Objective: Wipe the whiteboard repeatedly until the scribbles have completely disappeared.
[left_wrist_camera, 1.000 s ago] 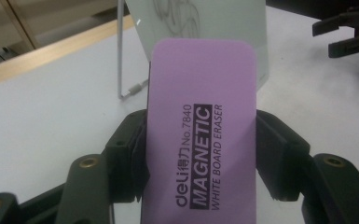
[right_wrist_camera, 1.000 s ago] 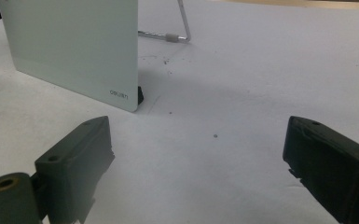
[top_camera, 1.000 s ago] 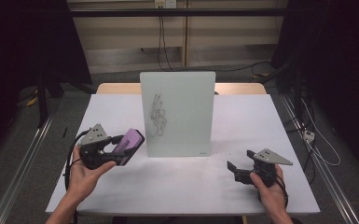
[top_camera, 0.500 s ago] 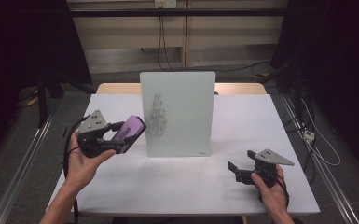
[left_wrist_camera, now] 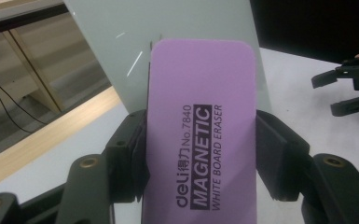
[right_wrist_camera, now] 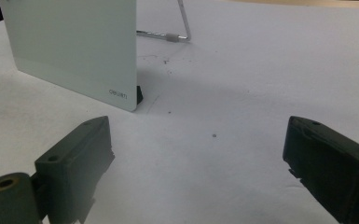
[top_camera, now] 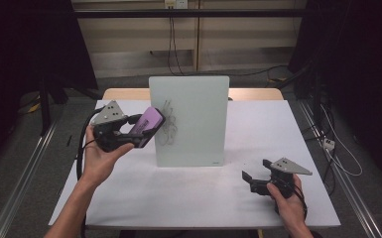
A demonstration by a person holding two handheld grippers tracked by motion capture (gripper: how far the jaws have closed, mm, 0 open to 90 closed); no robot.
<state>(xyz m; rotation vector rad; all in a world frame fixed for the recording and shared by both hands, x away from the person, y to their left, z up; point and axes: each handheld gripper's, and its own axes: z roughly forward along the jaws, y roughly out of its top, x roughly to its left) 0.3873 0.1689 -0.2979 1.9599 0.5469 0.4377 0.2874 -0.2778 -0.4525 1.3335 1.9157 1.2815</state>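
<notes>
A small white board [top_camera: 191, 121] stands upright on the table's middle, with black scribbles [top_camera: 167, 126] on its left part. My left gripper [top_camera: 138, 130] is shut on a purple whiteboard eraser [top_camera: 147, 121], lifted off the table so the eraser's tip is at the scribbles. In the left gripper view the eraser [left_wrist_camera: 200, 135], printed MAGNETIC, sits clamped between both jaws in front of the board [left_wrist_camera: 168, 42]. My right gripper [top_camera: 250, 181] rests low at the front right, open with nothing in it; its view faces the board's lower corner [right_wrist_camera: 74, 51].
White paper covers the table [top_camera: 258, 129]. The board's wire stand [right_wrist_camera: 177, 32] props it from behind. Cables hang by the back wall and trail on the floor at the right. Metal rails run along both sides of the table.
My left hand has lifted the eraser and carried it right, from beside the board's lower left to the scribbles. The right hand has stayed where it was.
</notes>
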